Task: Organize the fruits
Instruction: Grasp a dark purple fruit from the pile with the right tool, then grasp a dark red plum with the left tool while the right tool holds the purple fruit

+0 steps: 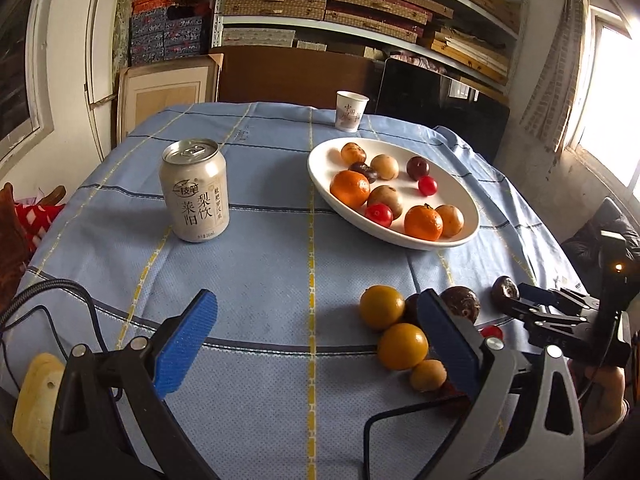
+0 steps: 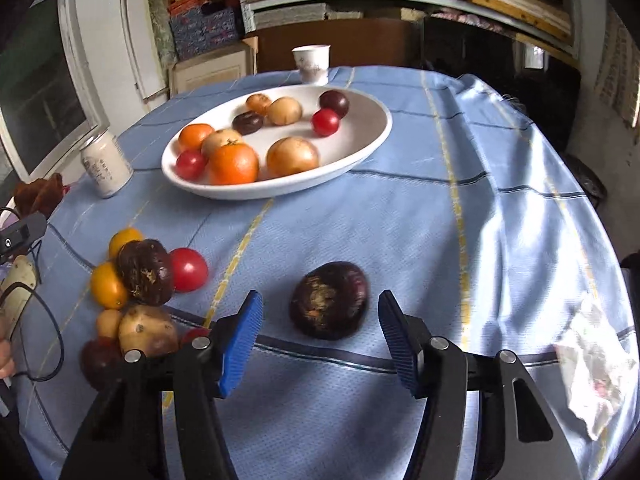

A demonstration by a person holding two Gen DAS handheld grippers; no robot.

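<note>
A white oval plate (image 1: pixel 320 156) (image 2: pixel 372 136) at the far side of the blue cloth holds oranges, red tomatoes and several brown and dark fruits. Loose fruits lie in a cluster near the front: two yellow ones (image 1: pixel 382 306), a dark wrinkled one (image 2: pixel 145 272), a red tomato (image 2: pixel 188 269) and a tan one (image 2: pixel 148 330). My left gripper (image 1: pixel 318 304) is open just left of that cluster, holding nothing. My right gripper (image 2: pixel 320 300) is open, its blue pads on either side of a lone dark purple fruit (image 2: pixel 330 300) without touching it.
A pale drink can (image 1: pixel 195 190) stands at the left and a paper cup (image 1: pixel 351 111) at the table's far edge. A crumpled tissue (image 2: pixel 596 368) lies on the right. Black cables trail at the near left. Shelves of boxes fill the back wall.
</note>
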